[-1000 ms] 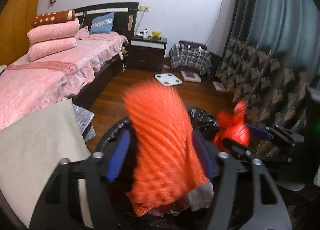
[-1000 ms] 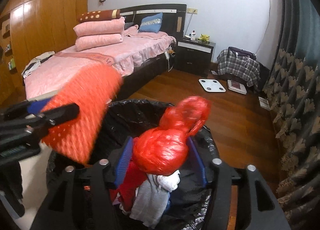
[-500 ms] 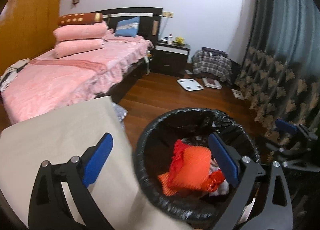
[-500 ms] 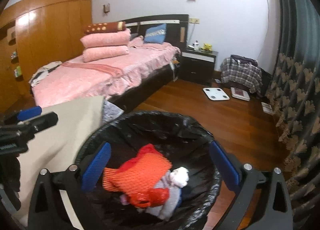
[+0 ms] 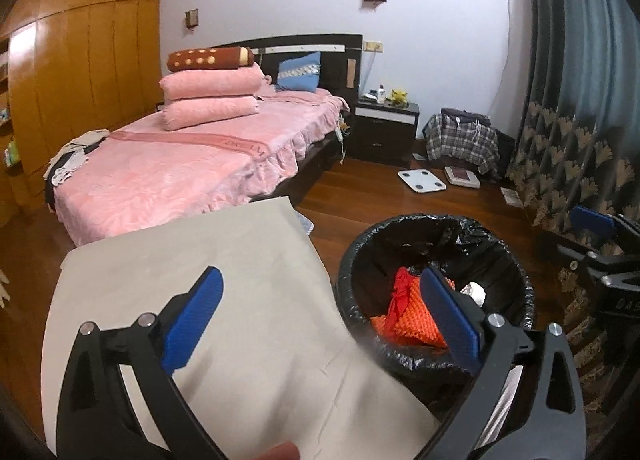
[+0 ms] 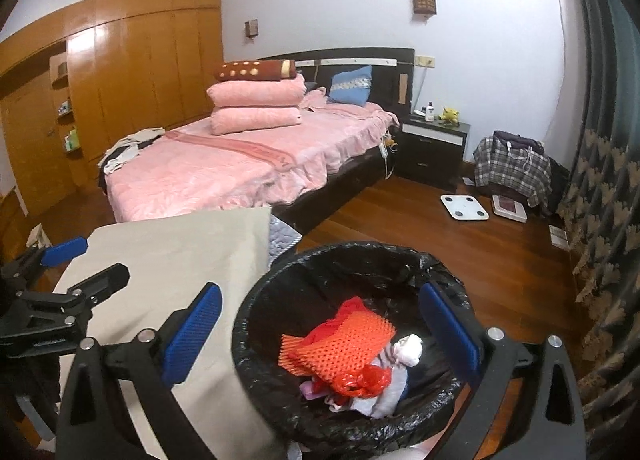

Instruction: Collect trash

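Left tongs: you are holding the left tongs (image 5: 320,320) spread wide and empty, hovering over the desk edge and the bin rim.
Right tongs: you are holding the right tongs (image 6: 320,330) spread wide and empty, straddling the bin from above.
Trash: the orange net (image 6: 340,344) is lying in the bin on top of a red bag (image 6: 360,378) and white and grey scraps.
Bin: the bin (image 6: 360,256), lined in black plastic, is standing on the floor just beside the desk.
Desk: the desk (image 5: 224,244) is showing a beige cloth cover.
Room: a pink bed (image 5: 168,176) is standing behind the desk on a wood floor (image 6: 500,260).
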`<state>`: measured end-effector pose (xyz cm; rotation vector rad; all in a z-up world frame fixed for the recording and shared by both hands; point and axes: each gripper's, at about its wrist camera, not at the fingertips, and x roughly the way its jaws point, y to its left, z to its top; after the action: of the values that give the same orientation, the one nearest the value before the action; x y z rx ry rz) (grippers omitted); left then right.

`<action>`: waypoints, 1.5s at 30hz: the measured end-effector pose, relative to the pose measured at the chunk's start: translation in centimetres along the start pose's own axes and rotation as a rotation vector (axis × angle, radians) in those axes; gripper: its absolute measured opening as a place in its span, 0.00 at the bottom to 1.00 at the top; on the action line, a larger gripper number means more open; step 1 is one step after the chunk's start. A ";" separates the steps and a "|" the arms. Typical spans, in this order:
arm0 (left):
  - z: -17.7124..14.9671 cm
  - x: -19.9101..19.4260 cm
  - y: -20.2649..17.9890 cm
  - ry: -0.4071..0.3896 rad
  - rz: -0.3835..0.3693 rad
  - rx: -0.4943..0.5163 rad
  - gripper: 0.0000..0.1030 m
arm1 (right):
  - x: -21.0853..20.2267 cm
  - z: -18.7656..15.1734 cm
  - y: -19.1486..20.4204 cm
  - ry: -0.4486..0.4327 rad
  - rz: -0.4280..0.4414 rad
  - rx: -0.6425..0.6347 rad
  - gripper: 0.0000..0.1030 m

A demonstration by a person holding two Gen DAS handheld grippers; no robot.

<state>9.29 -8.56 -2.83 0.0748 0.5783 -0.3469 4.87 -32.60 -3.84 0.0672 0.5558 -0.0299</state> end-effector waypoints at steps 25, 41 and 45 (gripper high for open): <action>0.4 -4.6 -0.4 -0.087 0.007 -0.008 0.93 | -3.2 -0.1 2.2 -0.068 0.018 -0.033 0.94; 0.4 -4.7 -0.3 -0.088 0.007 -0.008 0.93 | -3.3 0.3 2.3 -0.071 0.015 -0.040 0.94; 0.4 -4.8 -0.3 -0.089 0.008 -0.009 0.93 | -3.3 0.3 2.3 -0.071 0.016 -0.039 0.94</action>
<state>5.70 -7.47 0.13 0.0532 0.4911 -0.3378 2.34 -30.32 -1.69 0.0322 0.4845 -0.0060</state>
